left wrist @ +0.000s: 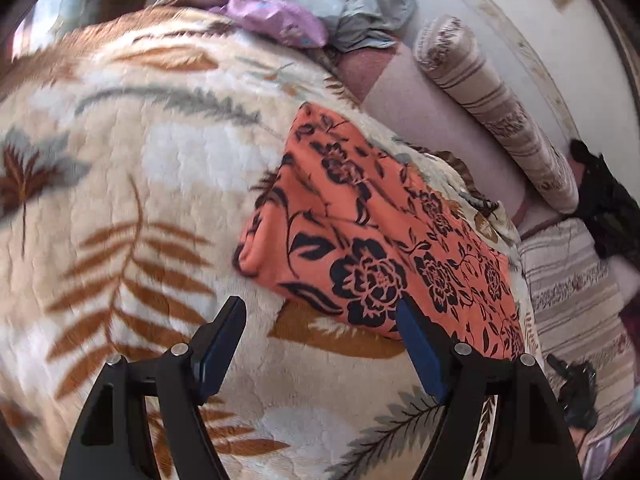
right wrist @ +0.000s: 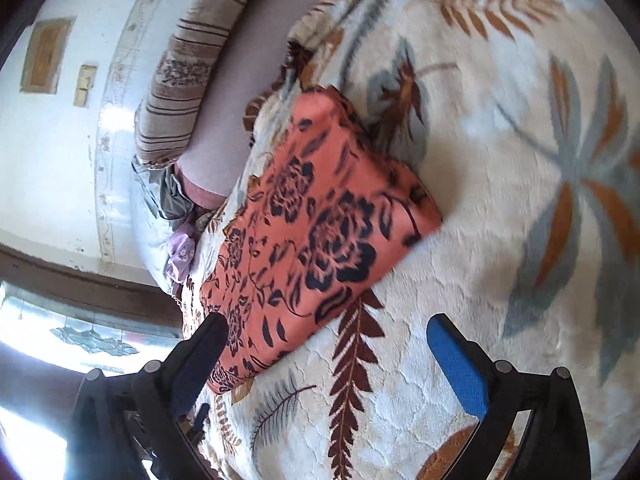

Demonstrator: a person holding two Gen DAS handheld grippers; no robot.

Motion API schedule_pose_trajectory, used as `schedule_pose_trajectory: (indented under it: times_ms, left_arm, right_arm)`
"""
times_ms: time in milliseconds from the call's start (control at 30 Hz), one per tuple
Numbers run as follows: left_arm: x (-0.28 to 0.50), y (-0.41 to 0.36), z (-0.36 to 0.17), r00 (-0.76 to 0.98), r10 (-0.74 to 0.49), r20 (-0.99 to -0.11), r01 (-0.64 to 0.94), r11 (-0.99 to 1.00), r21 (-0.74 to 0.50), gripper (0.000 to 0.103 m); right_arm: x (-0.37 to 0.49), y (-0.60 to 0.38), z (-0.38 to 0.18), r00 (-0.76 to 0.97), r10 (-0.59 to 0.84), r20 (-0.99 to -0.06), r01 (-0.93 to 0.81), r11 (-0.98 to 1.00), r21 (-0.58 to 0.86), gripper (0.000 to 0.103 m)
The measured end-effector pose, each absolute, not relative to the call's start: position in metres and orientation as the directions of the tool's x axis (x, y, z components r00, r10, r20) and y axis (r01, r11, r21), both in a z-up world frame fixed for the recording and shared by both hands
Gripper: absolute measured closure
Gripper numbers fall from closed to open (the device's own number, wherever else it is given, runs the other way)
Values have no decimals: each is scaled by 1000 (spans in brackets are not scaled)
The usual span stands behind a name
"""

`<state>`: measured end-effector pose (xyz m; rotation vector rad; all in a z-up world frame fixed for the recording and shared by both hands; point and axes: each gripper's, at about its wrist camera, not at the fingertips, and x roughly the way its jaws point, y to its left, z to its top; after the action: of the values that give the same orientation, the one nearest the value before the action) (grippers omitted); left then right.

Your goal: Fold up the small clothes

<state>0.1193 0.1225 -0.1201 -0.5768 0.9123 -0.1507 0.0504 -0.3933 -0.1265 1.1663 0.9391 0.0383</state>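
Left tongs spread, right tongs spread, folded orange floral garment just ahead, unheld

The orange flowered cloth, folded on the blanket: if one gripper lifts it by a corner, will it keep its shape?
Probably not. The orange flowered cloth looks thin and soft, with rounded folded edges, so it would likely droop and unfold. It seems light. The plush leaf-print blanket under it may drag at it if pushed, bunching the layers.

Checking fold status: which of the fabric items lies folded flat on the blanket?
The orange black-flowered garment, a neat rectangle; the lilac cloth and grey cloth lie crumpled.
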Motion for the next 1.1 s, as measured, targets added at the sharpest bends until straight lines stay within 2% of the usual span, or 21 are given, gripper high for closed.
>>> schedule_pose_trajectory:
  times_ms: [133,233,267,300,333,367,400,467,567,700,767,800,867,967,1000,1033,1100]
  left_arm:
    - [138,121,-134,635,-309,-708,-235,796,-558,25]
    - [159,113,-131,631,-266,-729,-265,810,-524,25]
    - [166,113,-133,629,-251,-735,-280,810,-516,25]
    - [171,114,-135,624,-243,-743,-296,806,-513,26]
    - [175,113,-135,619,-226,-752,-308,811,-497,37]
    - [181,112,-134,595,-201,-778,-315,833,-455,90]
    - [189,110,-136,556,-249,-793,-290,836,-466,91]
    - [192,114,-126,549,-252,-797,-293,835,-465,91]
    - [174,112,-81,616,-244,-749,-214,863,-457,91]
    - [114,109,-25,684,-251,-685,-141,875,-462,91]
    - [78,117,-20,693,-251,-676,-137,875,-464,90]
    - [62,122,-26,681,-249,-689,-149,874,-463,89]
    - [37,131,-55,637,-226,-737,-185,883,-431,75]
    - [22,146,-116,468,-131,-874,-305,904,-299,62]
    - [17,152,-121,481,-163,-862,-298,894,-335,61]
    - [13,157,-115,508,-165,-845,-290,891,-348,58]
    - [9,161,-93,545,-67,-836,-322,904,-282,52]
  right_arm:
    - [76,-392,-134,696,419,-583,444,387,808,3]
    - [99,-389,-139,678,379,-629,490,405,772,6]
    - [104,-388,-141,675,363,-642,500,414,760,15]
    - [108,-390,-144,666,351,-659,515,423,745,45]
    - [114,-391,-151,641,356,-680,534,429,728,67]
    - [117,-392,-158,625,361,-692,546,432,718,85]
    - [119,-391,-158,618,353,-703,543,456,706,87]
    - [123,-386,-139,604,325,-728,513,540,667,91]
    - [121,-382,-90,640,310,-703,429,615,662,93]
    - [94,-381,-21,699,299,-649,330,671,664,94]
    - [65,-383,-3,710,306,-635,307,677,669,94]
    - [47,-385,-2,704,312,-639,308,676,670,94]
    - [13,-382,-20,656,336,-676,337,671,660,90]
    - [-30,-383,-91,448,348,-824,481,682,550,80]
    - [-42,-390,-111,410,387,-826,528,638,560,80]
    - [-54,-397,-117,448,418,-790,535,583,612,80]
    - [-65,-403,-99,477,334,-813,533,625,570,80]
